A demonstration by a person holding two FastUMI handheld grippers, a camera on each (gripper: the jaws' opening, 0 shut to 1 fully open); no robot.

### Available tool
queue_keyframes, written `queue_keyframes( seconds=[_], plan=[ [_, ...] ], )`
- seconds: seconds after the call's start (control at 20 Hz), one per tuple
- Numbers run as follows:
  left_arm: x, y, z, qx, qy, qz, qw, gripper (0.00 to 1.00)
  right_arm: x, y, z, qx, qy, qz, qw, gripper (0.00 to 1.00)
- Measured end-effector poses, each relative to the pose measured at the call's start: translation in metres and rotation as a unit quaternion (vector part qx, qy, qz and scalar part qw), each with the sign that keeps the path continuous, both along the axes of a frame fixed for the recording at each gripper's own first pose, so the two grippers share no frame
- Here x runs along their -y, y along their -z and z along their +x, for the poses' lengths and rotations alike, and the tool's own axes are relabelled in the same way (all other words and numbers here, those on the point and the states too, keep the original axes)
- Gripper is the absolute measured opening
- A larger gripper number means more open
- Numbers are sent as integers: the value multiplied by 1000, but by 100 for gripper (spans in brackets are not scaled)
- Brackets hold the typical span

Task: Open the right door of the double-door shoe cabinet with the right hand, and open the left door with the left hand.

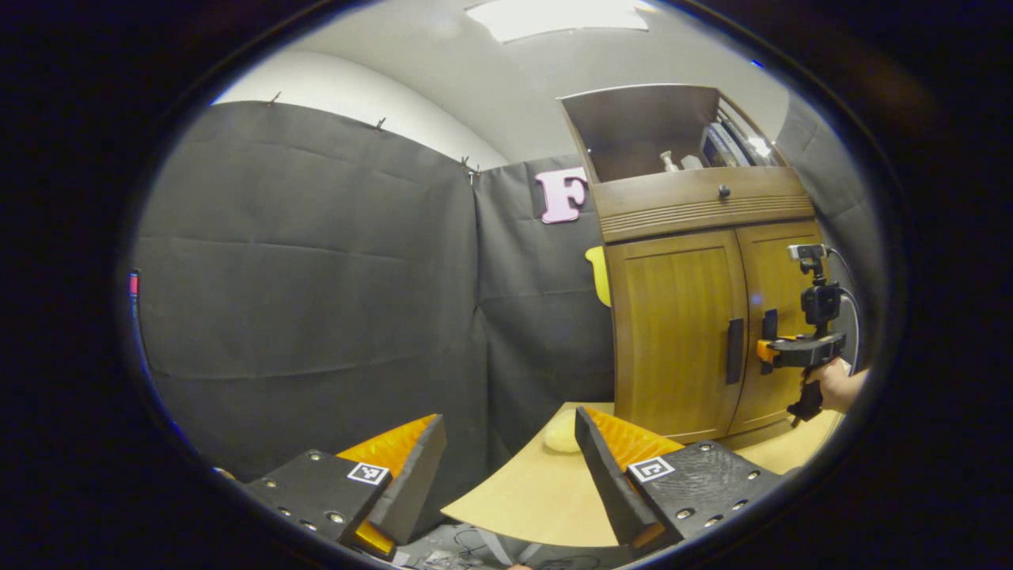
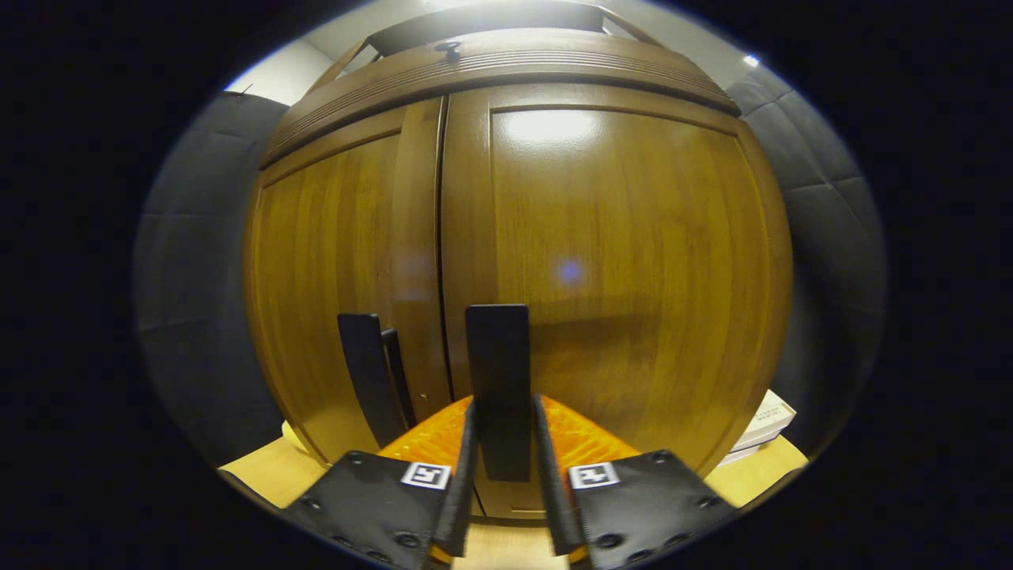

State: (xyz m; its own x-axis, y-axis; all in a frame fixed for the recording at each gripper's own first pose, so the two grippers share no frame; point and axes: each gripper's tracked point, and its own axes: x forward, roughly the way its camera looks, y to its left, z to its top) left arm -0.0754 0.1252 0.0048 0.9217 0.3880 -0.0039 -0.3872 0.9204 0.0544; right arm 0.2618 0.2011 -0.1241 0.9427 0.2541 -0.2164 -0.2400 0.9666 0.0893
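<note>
Black cloth walls are surrounding the brown wooden double-door shoe cabinet (image 1: 696, 317); both doors are sitting closed. Right gripper (image 2: 500, 443) is clamping the right door's black vertical handle (image 2: 497, 380); left gripper (image 1: 506, 467) is hanging apart, well left of the cabinet.

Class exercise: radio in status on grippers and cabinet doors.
Right gripper closed around right door handle. Left gripper open, well back. Both doors shut. Nothing in the way.

Brown wooden shoe cabinet (image 1: 696, 317), both doors shut, dark vertical handles (image 2: 497, 388).

No words, brands or numbers can be read. Square black-and-white marker tags (image 2: 427, 475) sit on each tool's fingers. The box (image 2: 764, 423) beside the cabinet bears print too small to read.
</note>
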Motion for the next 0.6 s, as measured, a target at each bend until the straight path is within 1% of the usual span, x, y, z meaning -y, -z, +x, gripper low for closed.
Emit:
queue_keyframes(
  seconds=[0.05, 0.15, 0.2, 0.25, 0.3, 0.35, 0.4, 0.45, 0.5, 0.55, 0.6],
  plan=[
    [0, -1, 0, 0, -1, 0, 1000, 96, 3, 0, -1, -3, -2, -6, 1000, 39],
    [1, -1, 1, 1, 1, -1, 1000, 96, 2, 1, -3, -7, -9, -5, 1000, 32],
    [2, -1, 2, 2, 4, -1, 1000, 96, 1, 0, -2, -5, -13, 2, 1000, 17],
    [4, -2, 2, 2, 7, 0, 1000, 96, 1, 2, -3, -9, -13, 7, 1000, 17],
    [5, -5, 3, 4, 10, 2, 1000, 96, 3, -4, -6, -8, -12, 8, 1000, 11],
    [6, -5, 3, 6, 13, 3, 1000, 96, 2, 0, -3, -9, -10, 5, 1000, 11],
    [7, -7, 3, 9, 17, 5, 1000, 96, 2, 0, -3, -11, -9, 4, 1000, 8],
    [9, -7, 4, 12, 21, 7, 1000, 96, 3, -1, -5, -11, -9, 6, 1000, 11],
    [10, -9, 5, 14, 24, 8, 1000, 96, 3, -2, -8, -14, -12, 9, 1000, 11],
    [11, -9, 6, 16, 27, 8, 999, 96, 5, -2, -14, -12, -16, 12, 1000, 8],
    [12, -10, 6, 18, 28, 8, 999, 96, 7, -2, -21, -11, -22, 13, 1000, 8]
  ],
)
